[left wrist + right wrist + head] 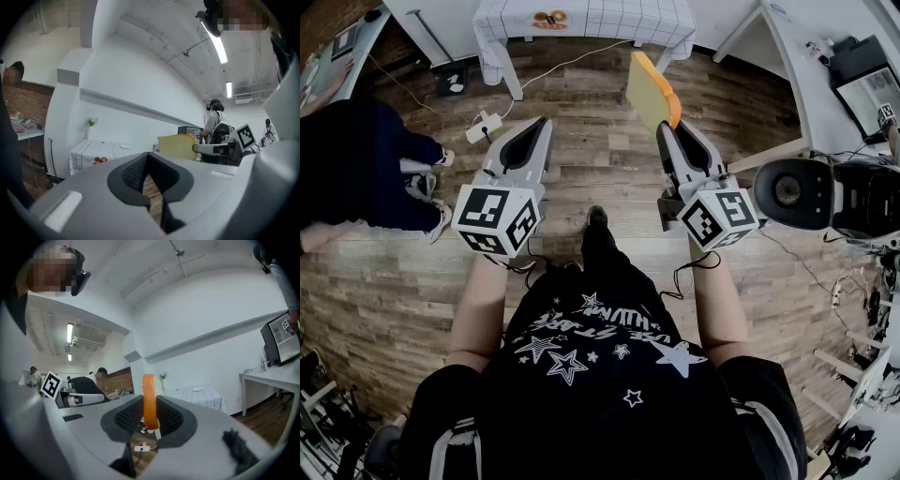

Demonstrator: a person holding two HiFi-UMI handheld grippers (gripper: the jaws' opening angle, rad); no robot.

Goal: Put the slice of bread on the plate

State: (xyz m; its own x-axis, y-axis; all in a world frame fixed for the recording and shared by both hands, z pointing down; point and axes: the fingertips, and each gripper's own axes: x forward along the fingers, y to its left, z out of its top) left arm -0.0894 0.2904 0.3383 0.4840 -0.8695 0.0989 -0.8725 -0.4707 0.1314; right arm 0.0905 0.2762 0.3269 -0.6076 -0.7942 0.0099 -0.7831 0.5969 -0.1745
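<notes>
My right gripper [674, 127] is shut on a slice of bread [650, 88], yellow with an orange crust, held upright and edge-on above the wooden floor. In the right gripper view the crust [149, 401] stands between the dark pads [169, 418]. The left gripper view shows the same slice [177, 146] off to the right. My left gripper [543, 124] is level beside it, shut with nothing in it [151, 187]. A small white plate [198, 389] lies far ahead on a table with a white checked cloth [586, 19], and the left gripper view also catches the plate [124, 146].
A person in dark clothes [356, 169] sits at the left. A power strip with its cable [486, 125] lies on the floor ahead of the left gripper. A black office chair [825, 192] and a white desk with a monitor [867, 80] stand at the right.
</notes>
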